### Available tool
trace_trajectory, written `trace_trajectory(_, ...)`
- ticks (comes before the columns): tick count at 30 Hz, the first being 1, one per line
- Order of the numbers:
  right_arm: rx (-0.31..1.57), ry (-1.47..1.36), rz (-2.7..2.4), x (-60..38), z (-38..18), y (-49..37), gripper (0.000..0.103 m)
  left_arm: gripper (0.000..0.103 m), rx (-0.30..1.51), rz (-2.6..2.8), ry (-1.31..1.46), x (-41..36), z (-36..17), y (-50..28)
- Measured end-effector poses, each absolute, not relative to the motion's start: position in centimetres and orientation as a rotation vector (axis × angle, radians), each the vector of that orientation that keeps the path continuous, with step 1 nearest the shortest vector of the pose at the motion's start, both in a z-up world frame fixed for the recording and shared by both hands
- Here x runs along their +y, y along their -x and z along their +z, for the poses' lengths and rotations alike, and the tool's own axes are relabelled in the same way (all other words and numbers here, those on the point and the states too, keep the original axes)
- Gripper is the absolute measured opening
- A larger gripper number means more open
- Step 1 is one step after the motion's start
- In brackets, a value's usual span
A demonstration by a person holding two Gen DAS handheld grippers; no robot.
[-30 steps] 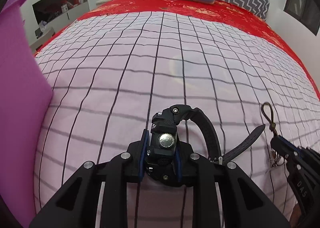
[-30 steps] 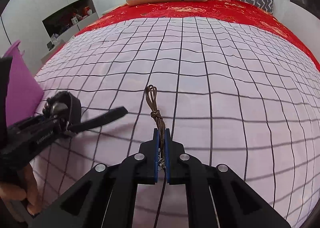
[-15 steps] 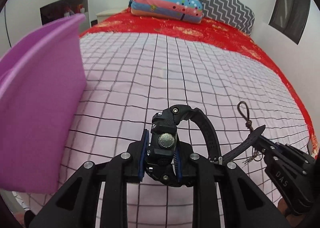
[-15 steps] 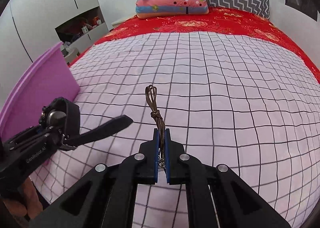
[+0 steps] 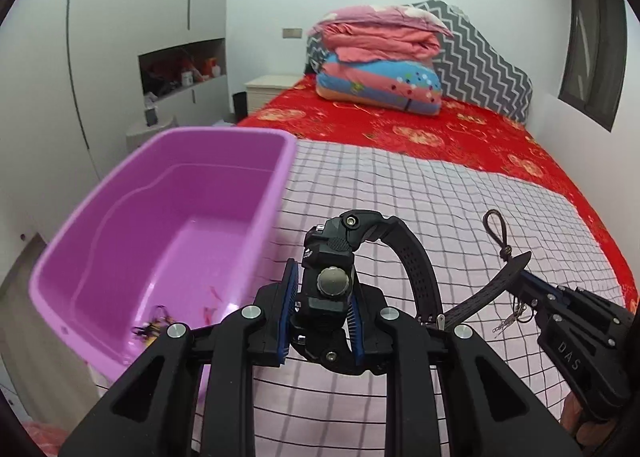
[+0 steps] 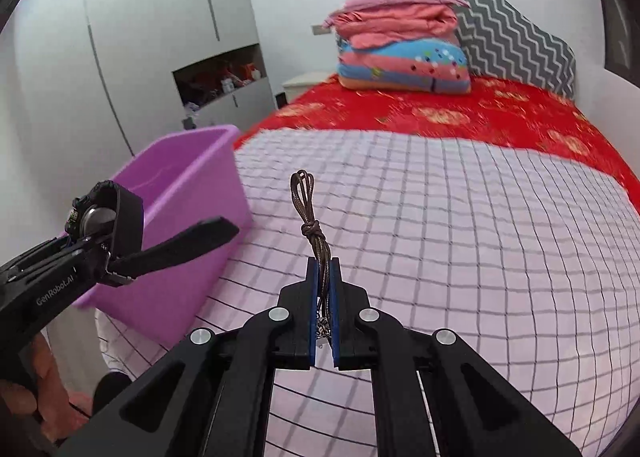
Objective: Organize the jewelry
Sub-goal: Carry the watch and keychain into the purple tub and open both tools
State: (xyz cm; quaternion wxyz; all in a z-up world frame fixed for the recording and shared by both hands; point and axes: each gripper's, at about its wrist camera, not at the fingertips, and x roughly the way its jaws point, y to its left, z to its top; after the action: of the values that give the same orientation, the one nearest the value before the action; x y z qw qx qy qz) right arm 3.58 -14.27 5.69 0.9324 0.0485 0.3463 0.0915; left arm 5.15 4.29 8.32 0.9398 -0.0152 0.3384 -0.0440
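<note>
Jewelry is split between the two grippers above the checked bedspread: the left gripper has its blue pads clamped on the case of a black watch, whose perforated strap arches off to the right; the right gripper is closed tight on a knotted brown cord necklace that sticks up past its tips. To the left sits a purple bin at the bed's edge, with a few small pieces lying blurred on its floor
</note>
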Motion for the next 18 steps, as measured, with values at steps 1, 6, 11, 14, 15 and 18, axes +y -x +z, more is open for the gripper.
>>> trace_trajectory(1, 0.699, -0.094, 0.207, -13.3, 6.3, -3.8, 0.006, 0.022, 0.687, -0.072, 0.034, 5.4, 8.8, -5.2)
trace_trajectory(6, 0.674, -0.080, 0.292, -9.0, 8.6, -5.0, 0.005, 0.022, 0.669, 0.009, 0.046, 10.0, 10.2, -5.7)
trace_trajectory(11, 0.676, -0.092, 0.370, -4.5, 9.9, -6.7, 0.006, 0.022, 0.645, 0.088, 0.052, 14.8, 11.4, -6.6)
trace_trajectory(14, 0.682, -0.084, 0.412, -1.7, 10.4, -8.0, 0.006, 0.022, 0.629, 0.133, 0.058, 17.4, 12.1, -7.4)
trace_trajectory(15, 0.682, -0.078, 0.426, -0.7, 10.6, -8.5, 0.006, 0.022, 0.630, 0.145, 0.059, 18.2, 12.2, -7.8)
trace_trajectory(18, 0.684, -0.062, 0.461, 1.9, 10.9, -9.7, 0.006, 0.022, 0.646, 0.169, 0.067, 20.1, 11.9, -8.9)
